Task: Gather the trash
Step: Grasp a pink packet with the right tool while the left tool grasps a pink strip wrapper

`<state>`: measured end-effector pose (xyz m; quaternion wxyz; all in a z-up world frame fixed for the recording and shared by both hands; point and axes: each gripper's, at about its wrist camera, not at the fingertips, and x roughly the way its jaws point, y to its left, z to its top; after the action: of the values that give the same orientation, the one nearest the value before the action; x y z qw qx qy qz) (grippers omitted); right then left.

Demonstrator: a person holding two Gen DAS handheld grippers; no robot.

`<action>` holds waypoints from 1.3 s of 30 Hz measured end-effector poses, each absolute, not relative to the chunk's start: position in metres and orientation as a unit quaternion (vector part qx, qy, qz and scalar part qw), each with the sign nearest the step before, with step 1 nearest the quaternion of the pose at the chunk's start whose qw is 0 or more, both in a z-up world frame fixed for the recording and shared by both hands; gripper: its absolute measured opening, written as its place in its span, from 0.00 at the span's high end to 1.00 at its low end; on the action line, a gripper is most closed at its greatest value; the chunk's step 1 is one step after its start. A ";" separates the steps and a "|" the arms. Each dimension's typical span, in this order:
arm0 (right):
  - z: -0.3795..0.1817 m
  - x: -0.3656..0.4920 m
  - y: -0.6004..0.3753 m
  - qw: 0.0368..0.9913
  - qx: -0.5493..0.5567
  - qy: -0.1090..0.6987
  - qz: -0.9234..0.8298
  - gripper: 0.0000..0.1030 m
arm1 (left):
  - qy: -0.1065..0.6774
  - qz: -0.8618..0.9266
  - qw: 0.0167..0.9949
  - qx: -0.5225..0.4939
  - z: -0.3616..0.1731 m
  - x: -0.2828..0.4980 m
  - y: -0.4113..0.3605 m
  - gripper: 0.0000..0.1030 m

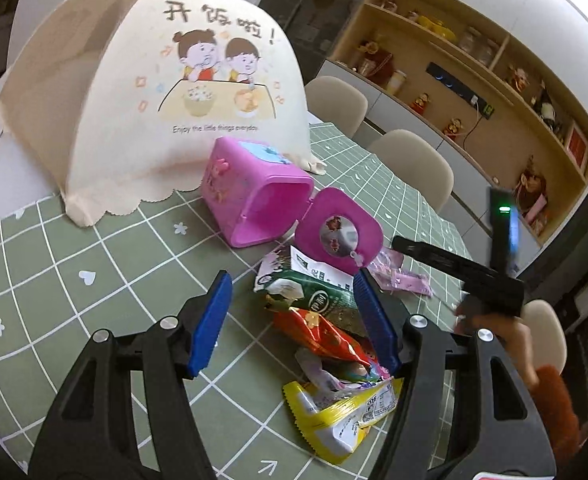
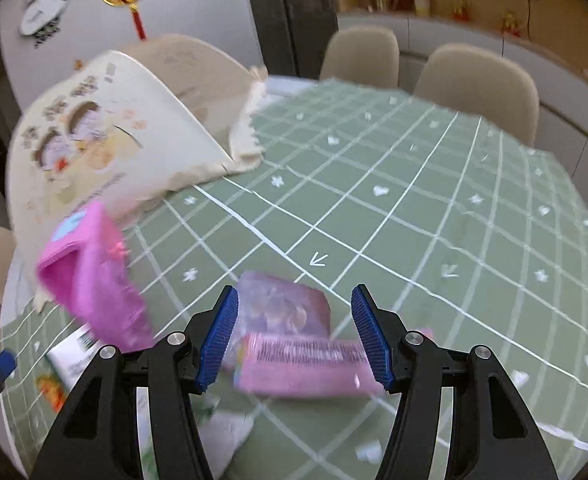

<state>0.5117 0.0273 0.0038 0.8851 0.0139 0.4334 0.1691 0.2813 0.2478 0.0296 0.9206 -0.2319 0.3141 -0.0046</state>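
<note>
**Both grippers spread over wrapper litter beside tipped pink bin**

Left gripper (image 1: 294, 320): jaws wide apart, holding nothing. Between and just under them lies a heap of wrappers on the table (image 1: 74, 280): a green snack packet (image 1: 313, 294) toward the jaw tips, an orange-red wrapper (image 1: 321, 334) at mid-jaw, and a yellow wrapper (image 1: 333, 420) nearest the jaw base. Just beyond the tips, the pink toy trash bin (image 1: 254, 192) lies on its side, mouth facing the jaws, its hinged lid (image 1: 339, 236) swung open and resting at the pile's far edge.

Right gripper (image 2: 295, 328): jaws likewise spread, nothing clamped. A pink-purple packet (image 2: 294, 332) lies flat between them; contact with either blue pad cannot be determined, the view being blurred. The bin sits left of the left-hand jaw. A cream food cover (image 1: 154, 92) stands beyond the bin.
</note>
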 end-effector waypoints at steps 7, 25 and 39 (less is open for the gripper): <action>-0.015 0.505 0.039 0.870 -0.026 0.455 0.185 0.82 | 0.310 -0.002 0.919 -0.243 0.031 0.280 0.255 0.42; 0.075 0.372 -0.083 0.916 -0.002 0.359 0.180 0.96 | 0.307 -0.189 0.930 -0.068 0.054 0.292 0.149 0.42; 0.042 0.289 -0.181 0.911 0.045 0.368 0.181 0.96 | 0.454 -0.156 0.875 0.057 0.004 0.424 0.038 0.46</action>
<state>0.2893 -0.1806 0.0421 0.9111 0.0449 0.3675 0.1810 0.4235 0.0383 0.0037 0.8752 0.0569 0.4544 -0.1558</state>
